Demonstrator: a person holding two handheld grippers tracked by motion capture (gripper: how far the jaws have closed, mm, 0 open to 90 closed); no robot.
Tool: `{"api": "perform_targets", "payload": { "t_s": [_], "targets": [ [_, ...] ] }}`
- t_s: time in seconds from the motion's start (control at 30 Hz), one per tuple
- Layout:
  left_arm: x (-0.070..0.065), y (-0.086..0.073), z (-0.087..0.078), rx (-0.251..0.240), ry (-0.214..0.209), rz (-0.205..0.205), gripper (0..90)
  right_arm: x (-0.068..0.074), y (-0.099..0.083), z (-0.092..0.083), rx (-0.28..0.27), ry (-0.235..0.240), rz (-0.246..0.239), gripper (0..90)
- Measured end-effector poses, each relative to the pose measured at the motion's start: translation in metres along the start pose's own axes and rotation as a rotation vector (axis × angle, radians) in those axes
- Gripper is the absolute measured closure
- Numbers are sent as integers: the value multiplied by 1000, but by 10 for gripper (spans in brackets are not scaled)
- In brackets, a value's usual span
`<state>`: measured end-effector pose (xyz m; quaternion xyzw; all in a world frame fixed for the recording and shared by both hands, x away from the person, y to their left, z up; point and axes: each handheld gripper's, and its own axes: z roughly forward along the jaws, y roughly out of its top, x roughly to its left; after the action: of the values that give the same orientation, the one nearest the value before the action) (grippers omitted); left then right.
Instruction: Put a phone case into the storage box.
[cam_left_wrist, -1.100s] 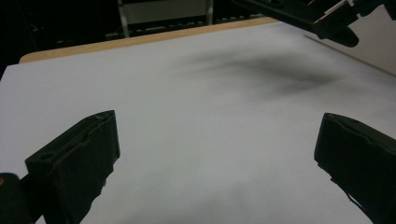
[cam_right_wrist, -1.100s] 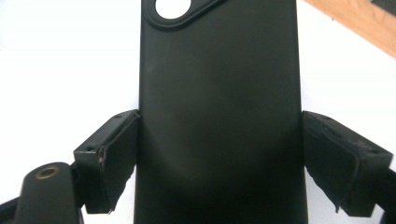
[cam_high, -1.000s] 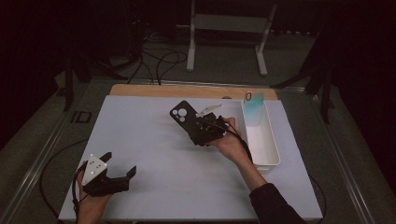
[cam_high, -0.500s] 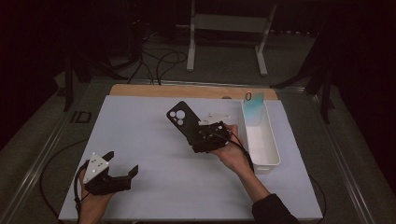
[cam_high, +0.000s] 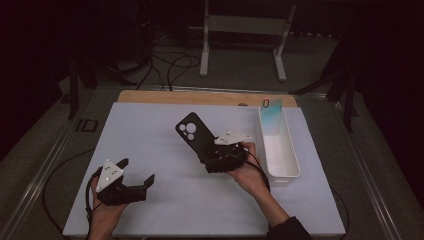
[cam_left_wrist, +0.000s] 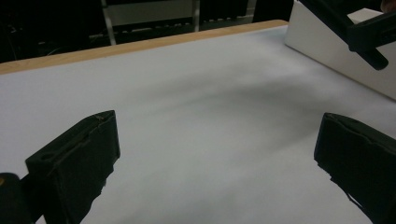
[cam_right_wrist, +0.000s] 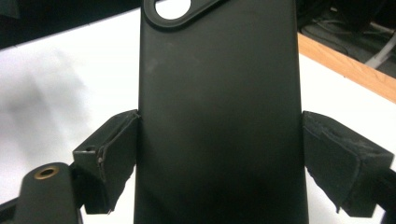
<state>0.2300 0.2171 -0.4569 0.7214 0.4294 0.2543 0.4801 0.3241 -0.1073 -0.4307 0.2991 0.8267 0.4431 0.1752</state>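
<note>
A black phone case (cam_high: 192, 135) with round camera cutouts is held above the white mat, tilted up to the left. My right gripper (cam_high: 210, 159) is shut on its lower end; in the right gripper view the black phone case (cam_right_wrist: 219, 102) sits between both pads (cam_right_wrist: 112, 154), touching each. My left gripper (cam_high: 135, 175) rests open at the mat's front left, held by a hand. In the left gripper view its jaws stand wide apart over bare mat, and the right gripper's jaw shows at the top right corner.
A long white tray (cam_high: 288, 170) lies at the right of the mat, with a teal phone case (cam_high: 271, 116) standing at its far end. The white mat (cam_high: 150, 135) lies on a wooden table (cam_high: 200, 97). Cables and a stand's legs lie on the floor behind.
My right gripper has carried the black phone case a little toward the person and to the left. The left gripper has barely moved.
</note>
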Motion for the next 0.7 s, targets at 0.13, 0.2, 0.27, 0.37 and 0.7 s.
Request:
{"api": "perform_targets", "payload": {
  "t_s": [0.13, 0.2, 0.27, 0.37, 0.7],
  "targets": [
    [-5, 9, 3, 12, 6, 11, 11, 4, -2, -7, -27, -4, -1, 150],
    [-8, 14, 5, 8, -13, 16, 11, 6, -1, -10, -34, 1, -1, 150],
    [-12, 20, 8, 3, -29, 24, 11, 9, -1, -13, -43, 0, -6, 149],
    [-19, 29, 11, -5, -50, 37, 11, 14, -1, -19, -74, 7, -14, 149],
    [-36, 52, 25, -27, -152, -5, 48, 27, -2, -18, -107, 41, -42, 149]
  ]
}}
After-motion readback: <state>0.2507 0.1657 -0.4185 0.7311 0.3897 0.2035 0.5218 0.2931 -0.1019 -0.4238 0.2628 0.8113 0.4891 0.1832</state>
